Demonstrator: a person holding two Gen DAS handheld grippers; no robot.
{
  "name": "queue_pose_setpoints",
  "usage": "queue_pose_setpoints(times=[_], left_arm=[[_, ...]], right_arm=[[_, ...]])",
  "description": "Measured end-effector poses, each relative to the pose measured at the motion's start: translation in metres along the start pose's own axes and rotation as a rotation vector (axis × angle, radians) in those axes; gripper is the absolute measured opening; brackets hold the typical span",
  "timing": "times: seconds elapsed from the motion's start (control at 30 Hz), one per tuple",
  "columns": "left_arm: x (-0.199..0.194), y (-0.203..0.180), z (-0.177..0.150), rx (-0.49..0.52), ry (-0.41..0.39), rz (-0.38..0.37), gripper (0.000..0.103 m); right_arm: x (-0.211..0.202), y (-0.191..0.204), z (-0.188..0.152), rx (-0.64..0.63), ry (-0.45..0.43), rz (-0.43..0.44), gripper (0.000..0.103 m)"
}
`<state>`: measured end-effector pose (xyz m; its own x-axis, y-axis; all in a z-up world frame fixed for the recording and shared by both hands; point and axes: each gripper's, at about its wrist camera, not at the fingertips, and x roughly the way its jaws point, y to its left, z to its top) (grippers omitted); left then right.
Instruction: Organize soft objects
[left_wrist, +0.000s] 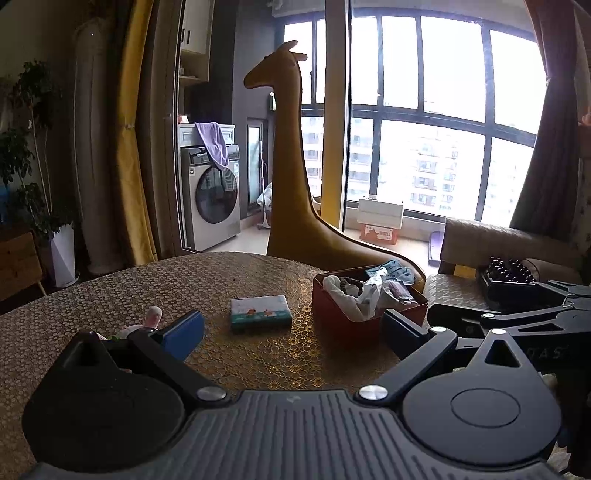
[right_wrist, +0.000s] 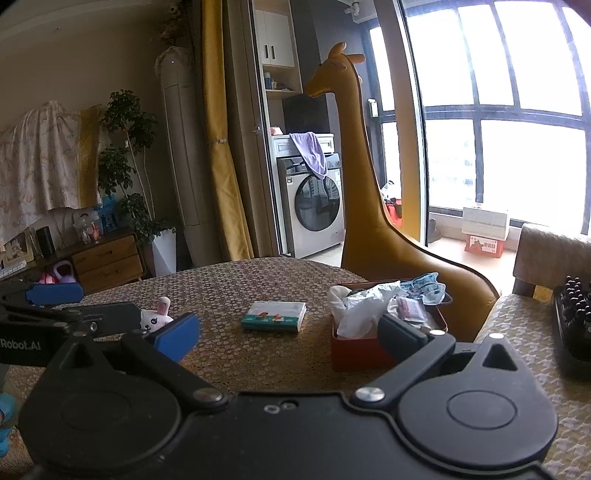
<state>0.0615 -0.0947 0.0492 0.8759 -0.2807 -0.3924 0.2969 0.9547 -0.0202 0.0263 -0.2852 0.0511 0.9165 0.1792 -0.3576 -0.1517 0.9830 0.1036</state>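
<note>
Here, both claws are hovering over a round table (left_wrist: 110, 295) covered in a gold, honeycomb-patterned cloth. The left gripper (left_wrist: 291, 328) is standing wide, nothing between its blue pads; the right gripper (right_wrist: 288, 332) is likewise gaping wide and holding nothing.

A red box (left_wrist: 332, 314) is sitting on the table ahead and to the right of the left claw's gap, close by its right finger. In the right view the same box (right_wrist: 354, 354) is lying just behind that claw's right finger, which is hiding part of its front wall. Crumpled soft things (left_wrist: 369, 291) are spilling over its rim: white cloth and a pale blue patterned piece (right_wrist: 424, 286) draping over the far edge.

A small flat carton (left_wrist: 260, 312), white and teal with a printed front, is lying ahead of both claws, long side running left to right.

A small plush rabbit (right_wrist: 157, 317), white with pink ears, is peeking up behind the right claw's left finger, face toward the camera; in the left view it is mostly hidden, probably the pale shape (left_wrist: 151, 319) beside the left finger.

A tall mustard giraffe (right_wrist: 354, 184) is standing behind the table.
</note>
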Motion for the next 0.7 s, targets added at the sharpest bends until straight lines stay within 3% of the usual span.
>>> queue_pose_setpoints(times=[0.7], left_arm=[[-0.013, 0.014, -0.007, 0.002, -0.007, 0.030, 0.102]], right_arm=[[-0.009, 0.016, 0.000, -0.019, -0.022, 0.029, 0.103]])
